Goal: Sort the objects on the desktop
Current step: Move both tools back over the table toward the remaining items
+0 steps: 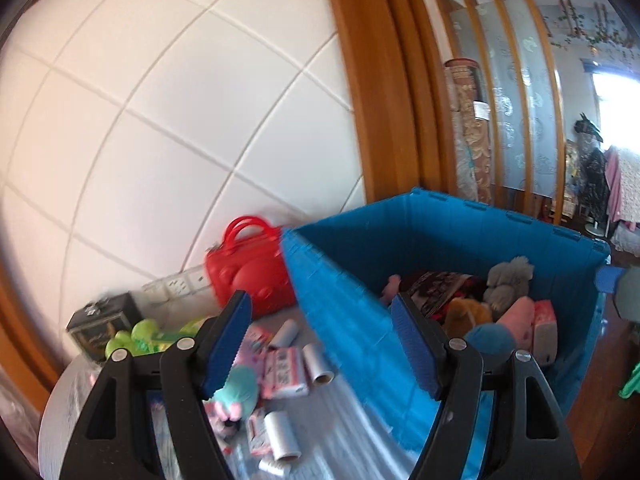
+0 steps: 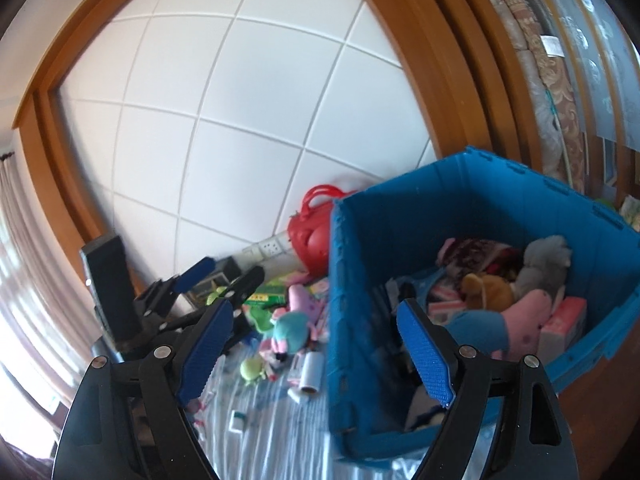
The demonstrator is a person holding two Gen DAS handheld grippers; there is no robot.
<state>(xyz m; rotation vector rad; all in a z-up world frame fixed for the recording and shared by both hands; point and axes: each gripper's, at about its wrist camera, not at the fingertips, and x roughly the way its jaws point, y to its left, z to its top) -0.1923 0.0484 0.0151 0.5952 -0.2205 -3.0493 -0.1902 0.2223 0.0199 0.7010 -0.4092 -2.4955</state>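
A blue plastic crate [image 1: 360, 320] [image 2: 360, 280] stands on the right of the striped tablecloth. It holds plush toys: a grey one [image 1: 508, 276], a brown one [image 2: 484, 290] and a pink one [image 2: 528, 316]. Left of the crate lie loose items: a teal plush [image 1: 240, 384] [image 2: 290, 330], white rolls [image 1: 318, 364] [image 2: 312, 372] and pink packets [image 1: 286, 372]. My left gripper [image 1: 320, 344] is open above the crate's near left corner, nothing between its pads. My right gripper [image 2: 316, 354] is open wide and empty, straddling the crate's left wall. The left gripper [image 2: 220, 278] also shows in the right wrist view, farther left over the clutter.
A red handbag [image 1: 248, 276] [image 2: 312, 232] leans against the white tiled wall behind the crate's corner. A power strip [image 1: 176, 286], a black box [image 1: 102, 320] and green toys [image 1: 136, 336] sit at the back left. A dark upright panel [image 2: 112, 292] stands at the far left.
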